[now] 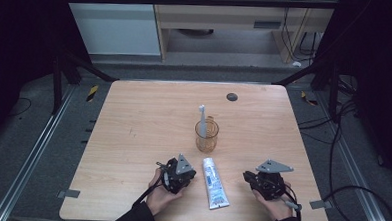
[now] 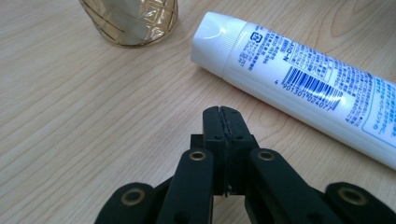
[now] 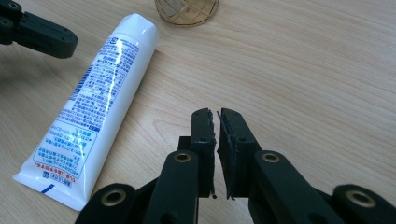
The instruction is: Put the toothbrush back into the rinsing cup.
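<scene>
The toothpaste tube [image 1: 214, 183] lies flat near the table's [image 1: 132, 138] front edge, cap toward the amber glass [image 1: 206, 135] holding a toothbrush [image 1: 202, 120]. The left gripper [image 1: 179, 176] and right gripper [image 1: 264, 182] flank it, jaws closed on nothing, probably readying a pickup.

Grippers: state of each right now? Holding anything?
Left gripper: shut, jaws together, empty, beside the toothpaste tube.
Right gripper: all but shut, a thin slit between the jaws, nothing held.
</scene>
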Motion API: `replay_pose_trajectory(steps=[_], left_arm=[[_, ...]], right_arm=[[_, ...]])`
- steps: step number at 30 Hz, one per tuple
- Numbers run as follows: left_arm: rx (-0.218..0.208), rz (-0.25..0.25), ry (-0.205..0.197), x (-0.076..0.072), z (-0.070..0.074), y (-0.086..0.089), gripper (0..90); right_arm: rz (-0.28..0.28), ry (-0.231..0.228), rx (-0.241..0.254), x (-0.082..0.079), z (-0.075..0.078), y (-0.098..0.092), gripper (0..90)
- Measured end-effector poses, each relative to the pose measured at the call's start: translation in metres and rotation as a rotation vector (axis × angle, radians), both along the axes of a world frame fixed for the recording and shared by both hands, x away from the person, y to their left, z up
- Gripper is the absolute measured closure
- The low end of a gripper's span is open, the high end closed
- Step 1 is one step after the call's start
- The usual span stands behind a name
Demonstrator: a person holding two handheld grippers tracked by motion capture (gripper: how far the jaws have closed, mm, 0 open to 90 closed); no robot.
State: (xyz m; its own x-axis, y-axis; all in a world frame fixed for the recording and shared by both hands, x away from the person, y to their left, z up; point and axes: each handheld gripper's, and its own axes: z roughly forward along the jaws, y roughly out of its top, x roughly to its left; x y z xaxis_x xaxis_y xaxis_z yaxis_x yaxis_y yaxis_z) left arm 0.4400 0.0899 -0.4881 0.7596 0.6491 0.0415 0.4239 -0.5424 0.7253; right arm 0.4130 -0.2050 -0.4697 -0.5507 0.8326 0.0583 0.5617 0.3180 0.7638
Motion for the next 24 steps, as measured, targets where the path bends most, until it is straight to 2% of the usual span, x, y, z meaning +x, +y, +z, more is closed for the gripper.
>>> replay_pose_trajectory(steps=[1, 6, 9, 16, 24], left_arm=[[0.007, -0.004, -0.001, 0.001, 0.000, -0.002, 89.2], [-0.017, -0.011, 0.005, 0.004, 0.000, -0.012, 89.2], [-0.004, -0.017, 0.010, 0.006, -0.004, -0.015, 89.2], [-0.016, -0.016, 0.006, 0.010, -0.005, -0.020, 89.3], [-0.009, -0.019, 0.011, 0.013, -0.007, -0.023, 89.3]], right_arm=[[-0.002, 0.000, -0.002, 0.000, 0.000, -0.001, 84.6], [-0.011, 0.000, -0.003, 0.001, 0.000, -0.002, 84.3], [-0.014, 0.001, -0.004, 0.002, -0.001, -0.003, 83.3], [-0.014, 0.003, 0.002, 0.004, -0.001, -0.003, 82.5], [-0.006, 0.004, 0.000, 0.005, -0.001, -0.002, 83.1]])
